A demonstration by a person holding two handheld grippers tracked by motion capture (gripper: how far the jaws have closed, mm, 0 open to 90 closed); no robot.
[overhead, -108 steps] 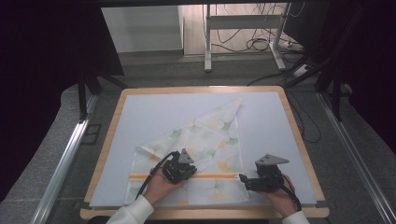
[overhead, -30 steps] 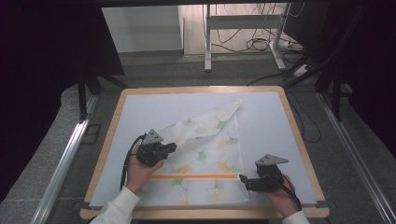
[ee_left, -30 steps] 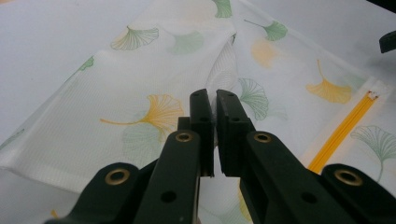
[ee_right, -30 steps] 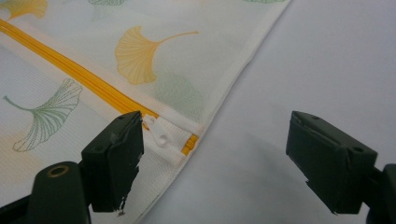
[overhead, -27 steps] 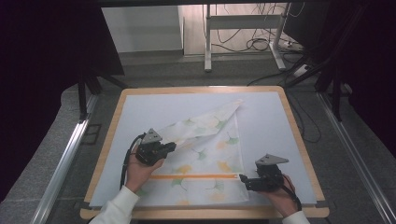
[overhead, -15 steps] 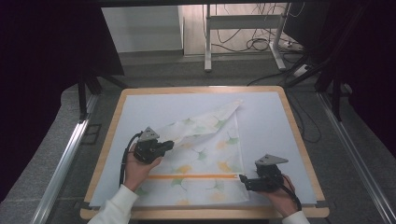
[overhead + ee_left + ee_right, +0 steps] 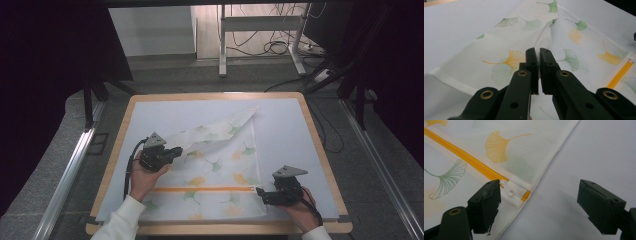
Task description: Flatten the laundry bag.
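A white mesh bag (image 7: pixel 220 165) printed with ginkgo leaves lies on the table, its upper part folded over into a slanted flap. An orange zipper (image 7: pixel 200 189) runs across its near part. My left gripper (image 7: pixel 177 151) is at the bag's left side, shut on a raised fold of the mesh (image 7: pixel 499 42); in the left gripper view the jaws (image 7: pixel 539 53) pinch the cloth between them. My right gripper (image 7: pixel 260 192) is low at the bag's right edge and open. In the right gripper view it (image 7: pixel 540 197) straddles the zipper's end, with the white pull tab (image 7: pixel 510 191) beside the left jaw.
The table has a wooden rim (image 7: pixel 321 150) around a pale mat (image 7: pixel 285 130). Metal rails (image 7: pixel 70 170) run along both sides on the floor. Beyond the far edge are a white frame's legs (image 7: pixel 222 45) and loose cables (image 7: pixel 280 47).
My left gripper has moved left and away from the zipper with the bag's fold in it, drawing the flap leftward. The right gripper has stayed where it was.
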